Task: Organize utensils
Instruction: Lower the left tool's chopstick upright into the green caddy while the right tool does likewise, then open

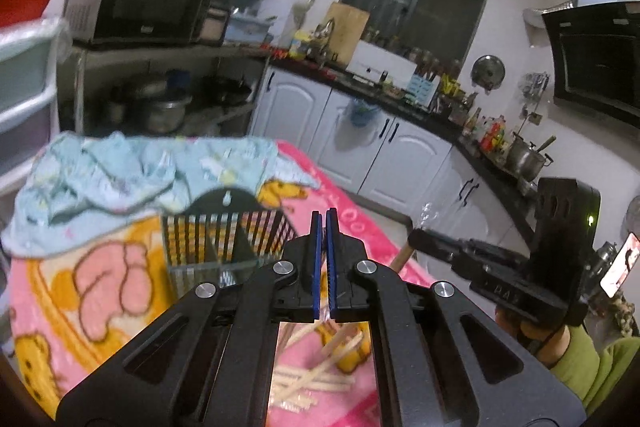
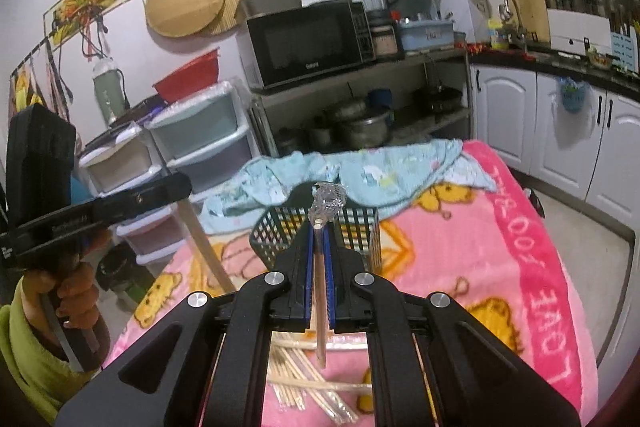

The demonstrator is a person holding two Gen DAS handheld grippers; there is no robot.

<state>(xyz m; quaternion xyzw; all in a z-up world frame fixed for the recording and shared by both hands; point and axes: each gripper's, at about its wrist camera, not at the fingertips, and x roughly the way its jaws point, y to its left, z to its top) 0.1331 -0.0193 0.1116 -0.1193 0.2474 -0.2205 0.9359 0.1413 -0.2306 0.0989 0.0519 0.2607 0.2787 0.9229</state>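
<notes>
Pink cartoon-print blanket (image 2: 500, 259) covers the work surface; a crumpled pale-blue cloth (image 2: 372, 171) lies at its 12 o'clock edge. Black slotted plastic utensil basket (image 2: 352, 227) stands centre, apparently empty. Loose bamboo chopsticks (image 2: 304, 367) remain at 6 o'clock, so sorting seems barely begun. Right gripper (image 2: 319, 247) is clamped on a clear plastic-wrapped chopstick (image 2: 320, 307). Left gripper (image 1: 324, 223) is fully closed, a wooden stick (image 2: 204, 243) hanging from it. Kitchen: black microwave (image 2: 308, 43), white cabinets (image 2: 504, 115).
</notes>
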